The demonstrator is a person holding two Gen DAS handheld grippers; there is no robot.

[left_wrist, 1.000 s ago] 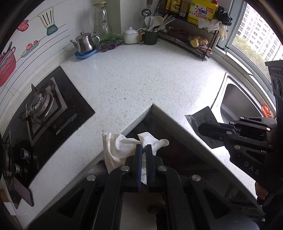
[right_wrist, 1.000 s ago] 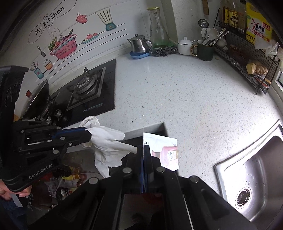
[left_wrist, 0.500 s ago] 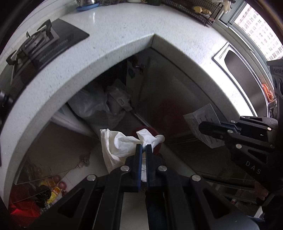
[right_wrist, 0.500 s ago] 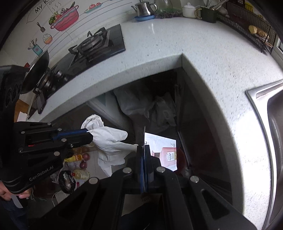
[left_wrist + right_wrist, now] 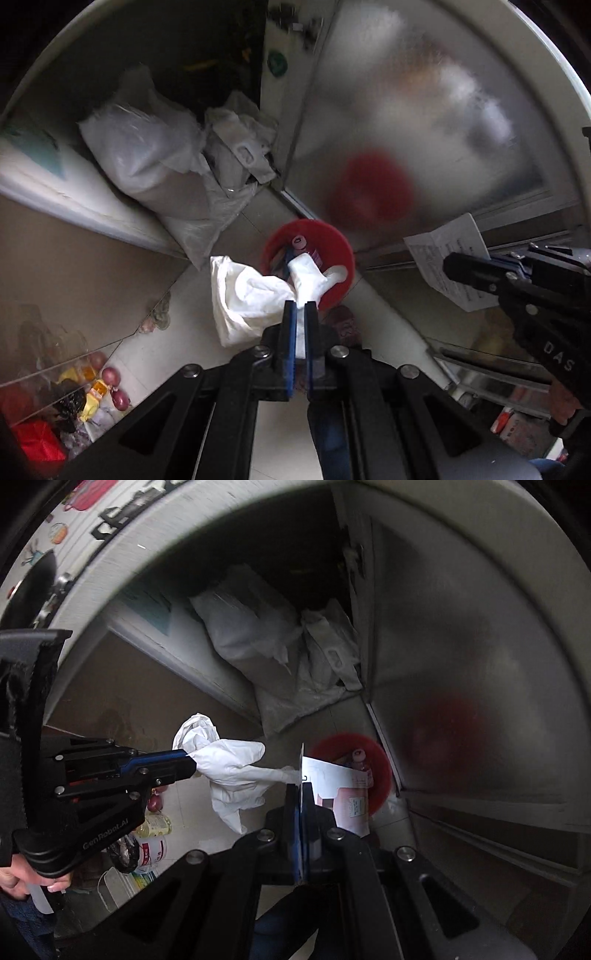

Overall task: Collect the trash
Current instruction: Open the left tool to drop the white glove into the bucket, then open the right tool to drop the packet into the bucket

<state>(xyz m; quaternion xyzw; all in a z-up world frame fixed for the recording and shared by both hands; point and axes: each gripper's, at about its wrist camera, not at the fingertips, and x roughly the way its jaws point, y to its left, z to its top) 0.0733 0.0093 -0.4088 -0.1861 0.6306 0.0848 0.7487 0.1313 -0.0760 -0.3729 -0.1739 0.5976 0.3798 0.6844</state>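
In the left wrist view my left gripper (image 5: 301,307) is shut on a crumpled white glove (image 5: 247,295). It hangs just above a small red bin (image 5: 345,258) that stands on the floor and holds a pink bottle. My right gripper (image 5: 447,264) comes in from the right, shut on a printed paper leaflet (image 5: 450,254). In the right wrist view the right gripper (image 5: 303,788) pinches that leaflet (image 5: 345,794) edge-on over the red bin (image 5: 382,771). The left gripper (image 5: 192,762) holds the white glove (image 5: 229,771) to its left.
White plastic bags (image 5: 147,158) are piled under the counter behind the bin. A frosted cabinet door (image 5: 424,122) stands to the right. Bottles, onions (image 5: 110,376) and packets lie on the floor at the lower left. The counter's edge (image 5: 110,554) curves overhead.
Both grippers have dropped from above the countertop to below its edge, down towards the red bin on the floor. Each keeps its hold, the left on the glove, the right on the leaflet.
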